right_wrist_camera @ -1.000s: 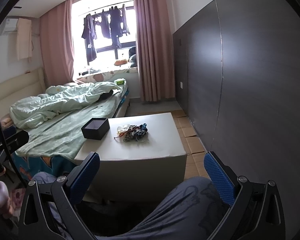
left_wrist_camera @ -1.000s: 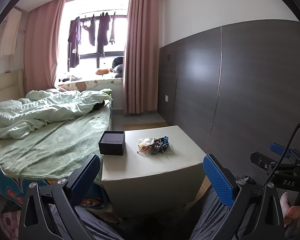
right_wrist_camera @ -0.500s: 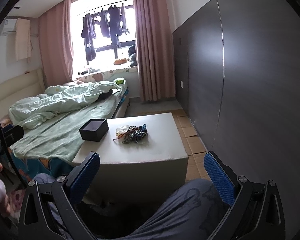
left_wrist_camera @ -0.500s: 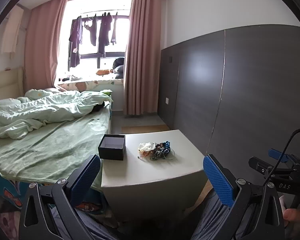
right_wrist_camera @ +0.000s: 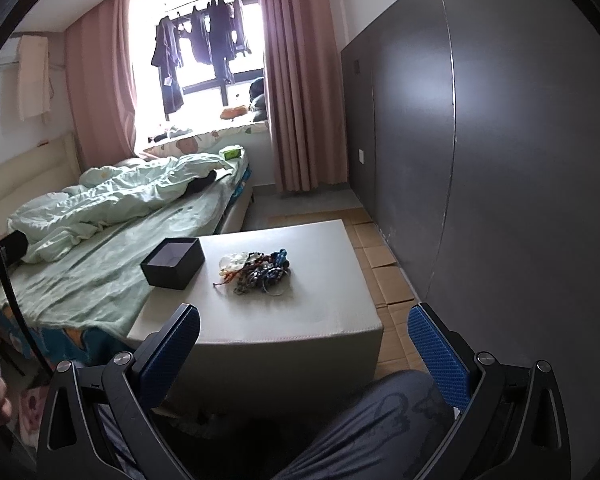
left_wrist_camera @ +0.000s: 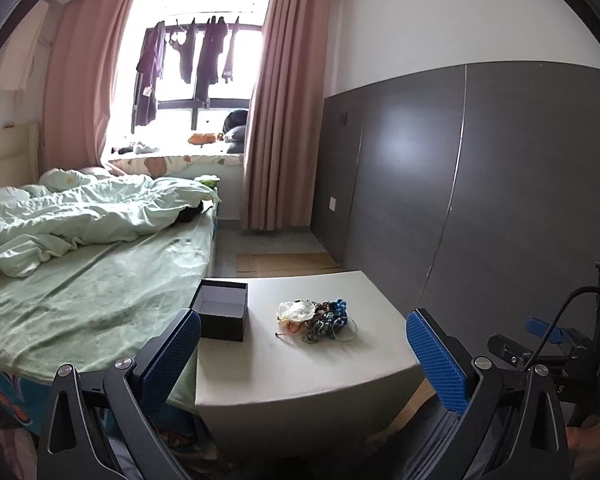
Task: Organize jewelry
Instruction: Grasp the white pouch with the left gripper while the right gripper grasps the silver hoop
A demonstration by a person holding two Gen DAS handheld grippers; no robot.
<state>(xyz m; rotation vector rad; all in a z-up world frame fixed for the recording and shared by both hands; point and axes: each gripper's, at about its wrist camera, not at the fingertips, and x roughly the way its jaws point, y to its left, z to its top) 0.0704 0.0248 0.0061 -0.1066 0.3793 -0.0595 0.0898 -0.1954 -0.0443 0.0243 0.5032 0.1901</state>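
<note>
Jewelry pile (left_wrist_camera: 315,316) beside unlabelled box (left_wrist_camera: 221,317)

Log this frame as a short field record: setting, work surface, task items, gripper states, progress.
setting: bedroom, bed beside the table
surface: white table
box: black box, open, looks empty, on the table's bed side
jewelry: tangled pile mid-table, apart from the box
left gripper: open, short of the table
right gripper: open, holding nothing
progress: nothing boxed yet
</note>
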